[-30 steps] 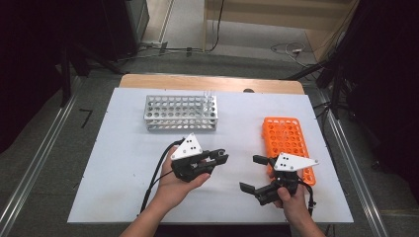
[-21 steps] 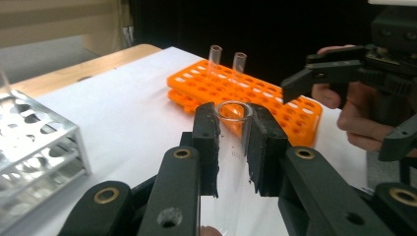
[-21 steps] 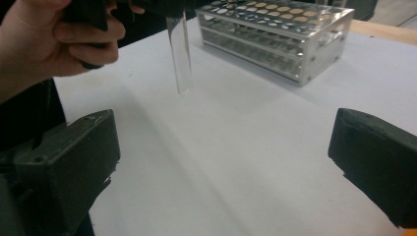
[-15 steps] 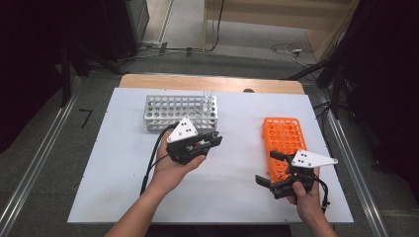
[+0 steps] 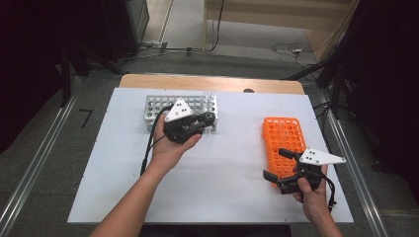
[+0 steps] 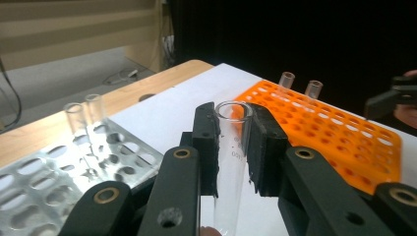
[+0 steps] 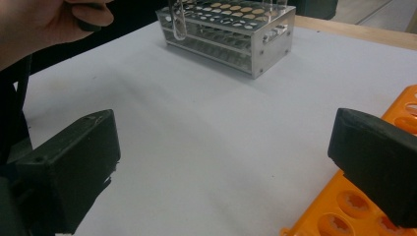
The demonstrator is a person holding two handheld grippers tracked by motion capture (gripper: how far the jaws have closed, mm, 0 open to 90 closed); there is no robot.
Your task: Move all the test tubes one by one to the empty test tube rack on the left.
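My left gripper (image 5: pixel 209 122) is shut on a clear glass test tube (image 6: pixel 230 164), held upright between its pads (image 6: pixel 206 142). It hovers at the right end of the metal tube rack (image 5: pixel 157 105), which holds two clear tubes (image 6: pixel 84 114) at its far corner. That same tube (image 7: pixel 179 19) hangs in front of the metal rack (image 7: pixel 236 34) in the right gripper view. My right gripper (image 5: pixel 276 165) stands open with nothing between its jaws, low beside the near left corner of the orange rack (image 5: pixel 281 132). Two tubes (image 6: pixel 299 84) stand in the orange rack (image 6: pixel 339 135).
Both racks rest on a white mat (image 5: pixel 227 168) that covers the table. A strip of bare wood (image 5: pixel 207 83) runs along the far edge. Between the racks lies open mat (image 7: pixel 211 123). Metal rails (image 5: pixel 346 148) flank the table on both sides.
My left gripper has carried the tube away from the mat's middle, up and toward the metal rack. The right gripper has drifted right, along the orange rack's near end.
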